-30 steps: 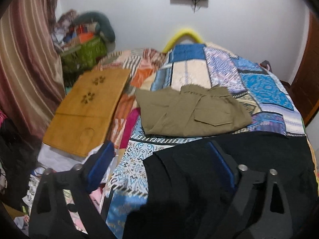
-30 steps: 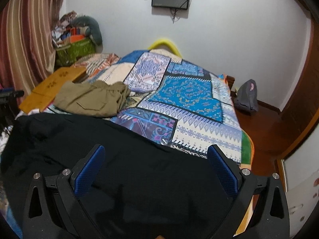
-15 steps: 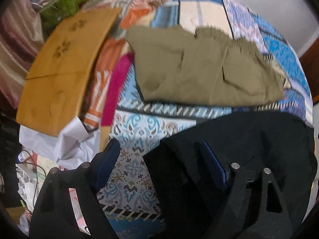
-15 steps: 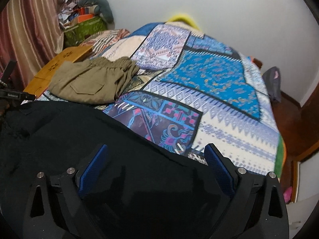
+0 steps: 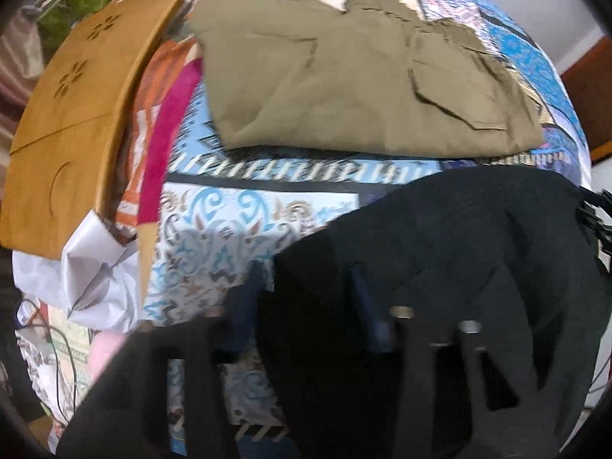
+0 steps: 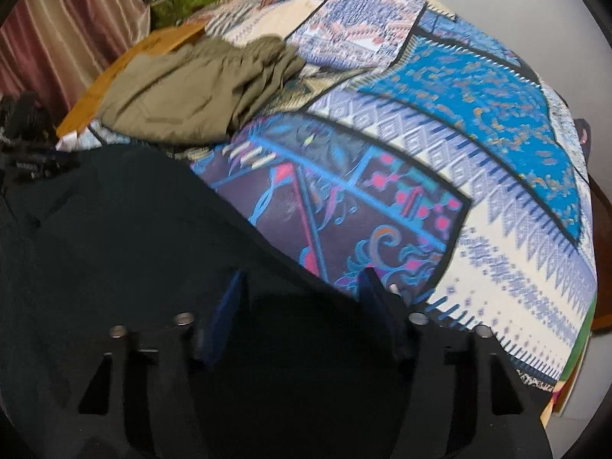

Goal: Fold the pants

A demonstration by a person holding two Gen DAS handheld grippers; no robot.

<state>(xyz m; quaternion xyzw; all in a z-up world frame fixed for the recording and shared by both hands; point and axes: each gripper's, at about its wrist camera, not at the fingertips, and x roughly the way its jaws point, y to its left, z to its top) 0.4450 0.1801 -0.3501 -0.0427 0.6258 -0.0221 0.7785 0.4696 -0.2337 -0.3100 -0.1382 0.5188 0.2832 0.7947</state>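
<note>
Left wrist view: the left tongs (image 5: 306, 298) stand parted over the near edge of one pair of black pants (image 5: 459, 244), gripping nothing. Ahead of them lies one folded olive pair of pants (image 5: 359, 88) on the patchwork bedspread (image 5: 244, 210); one wooden board (image 5: 72, 114) lies ahead to their left.

Right wrist view: the right tongs (image 6: 304, 306) are parted too, straddling the black pants' (image 6: 126, 252) edge. The olive pair (image 6: 191, 91) lies ahead-left.
</note>
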